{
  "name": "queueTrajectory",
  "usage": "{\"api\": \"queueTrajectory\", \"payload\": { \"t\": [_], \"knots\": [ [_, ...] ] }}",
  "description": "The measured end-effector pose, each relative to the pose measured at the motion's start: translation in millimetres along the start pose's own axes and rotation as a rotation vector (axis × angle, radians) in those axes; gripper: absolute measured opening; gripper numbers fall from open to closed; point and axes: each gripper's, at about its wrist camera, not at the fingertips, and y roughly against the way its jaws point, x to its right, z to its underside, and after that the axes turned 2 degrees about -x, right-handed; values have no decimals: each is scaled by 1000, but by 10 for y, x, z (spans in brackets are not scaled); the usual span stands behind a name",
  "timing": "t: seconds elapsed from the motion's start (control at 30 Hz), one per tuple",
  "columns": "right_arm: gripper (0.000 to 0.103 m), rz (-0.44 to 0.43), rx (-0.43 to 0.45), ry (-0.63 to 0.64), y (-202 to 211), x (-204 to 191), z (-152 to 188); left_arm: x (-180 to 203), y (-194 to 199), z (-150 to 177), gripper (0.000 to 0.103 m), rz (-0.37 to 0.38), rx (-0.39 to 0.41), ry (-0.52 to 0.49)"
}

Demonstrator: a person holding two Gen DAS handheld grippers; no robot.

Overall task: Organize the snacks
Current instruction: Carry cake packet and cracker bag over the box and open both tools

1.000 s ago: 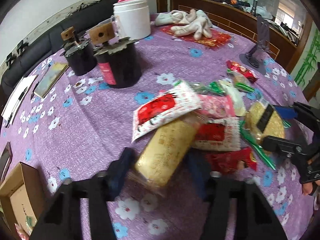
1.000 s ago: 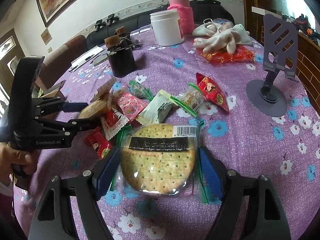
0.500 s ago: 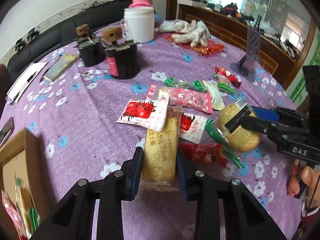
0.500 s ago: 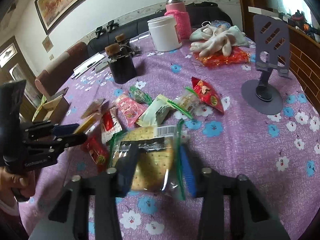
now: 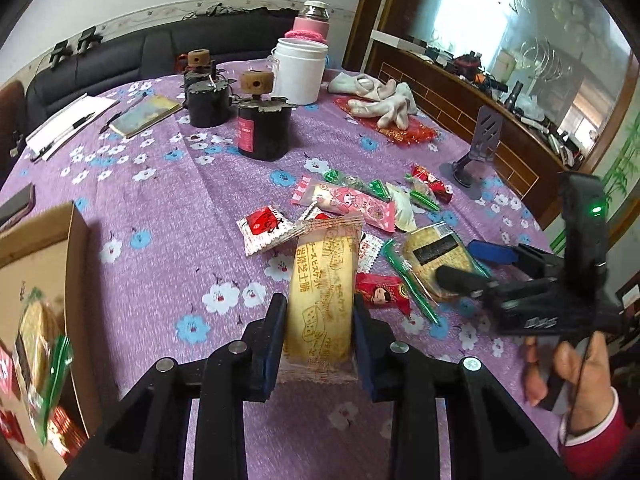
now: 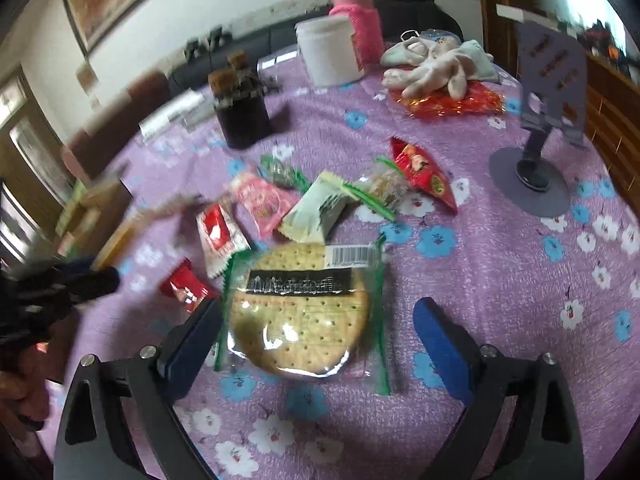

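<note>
left wrist view, nearest first: the left tool (image 5: 318, 330) is clamped on a long yellow biscuit pack (image 5: 322, 296), its blue pads pressing both long sides, and the pack is lifted clear of the purple flowered counter (image 5: 160, 264). at the lower left edge a cardboard box (image 5: 48, 280) stands open with a few wrapped snacks already inside. just past the held pack lies a small red packet (image 5: 382, 292), and to its right the right tool (image 5: 476, 262) reaches in from the side, held by a hand (image 5: 568, 364) in a red sleeve. farther on sit a red-and-white packet (image 5: 264, 228), a pink packet (image 5: 352, 204), and green and red sweets beyond them. a black canister (image 5: 262, 128) with a cork lid stands behind the pile, then a white tub (image 5: 300, 70) and a pink flask (image 5: 310, 24) near the far edge.

right wrist view, nearest first: the right tool (image 6: 316, 344) has its jaws opening wide, and a round cracker pack (image 6: 300, 308) lies flat on the counter (image 6: 480, 280) between them; the left pad is just beside the wrapper's edge and the right pad is well apart from it, so nothing is gripped. behind the cracker lie a pale green packet (image 6: 318, 210) and a red triangular packet (image 6: 424, 174). a grey phone stand (image 6: 536, 160) rises at the right, and white gloves (image 6: 432, 66) rest on a red wrapper farther back. the left side of this view is blurred.
</note>
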Motion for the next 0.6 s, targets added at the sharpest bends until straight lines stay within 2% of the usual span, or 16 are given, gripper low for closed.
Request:
{"api": "queueTrajectory", "payload": {
  "t": [0.13,0.23,0.33,0.37,0.5,0.6],
  "knots": [
    [103,83,-33,69,-139,-215,-28,-24,53,66,32,7,8,19],
    [102,179,-70,131,-250,-348,-66,-50,100,106,32,12,14,36],
    [81,162,-45,135,-206,-333,-58,-60,153,134,32,16,23,44],
    [78,156,-35,128,-172,-308,-51,-61,178,144,32,17,29,45],
    [77,133,-7,105,-75,-222,2,-60,286,188,32,18,56,48],
    [77,122,35,90,66,-194,35,-44,386,218,32,-8,80,41]
  ]
}}
